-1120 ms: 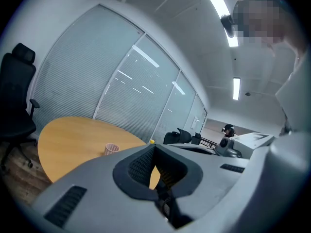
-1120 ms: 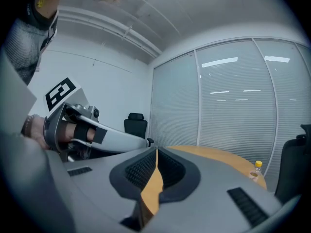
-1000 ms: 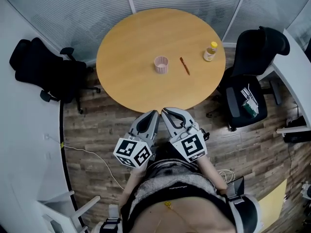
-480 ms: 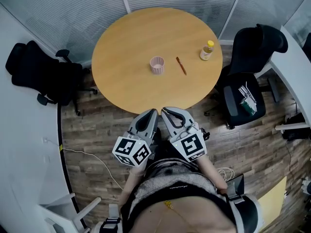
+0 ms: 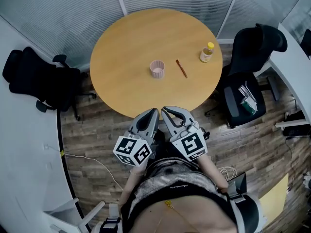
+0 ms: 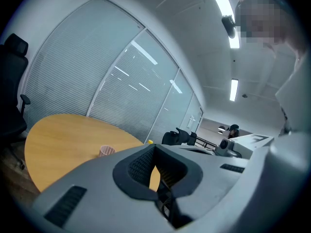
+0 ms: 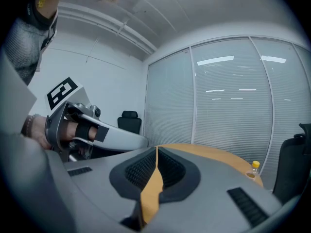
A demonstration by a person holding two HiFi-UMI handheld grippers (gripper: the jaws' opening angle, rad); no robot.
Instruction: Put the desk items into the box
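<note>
- Round light-wood table – carries all three desk items.
- Black office chairs: one at the table's 9 o'clock, one at 3 o'clock.
- Left gripper and right gripper – side by side off the table's 6 o'clock edge, each claw fully closed on nothing.
- Pink ribbed cup, near the table's centre.
- Small yellow-capped bottle, 3 o'clock rim.
- Thin brown pen, just beside the cup at its 3 o'clock.
</note>
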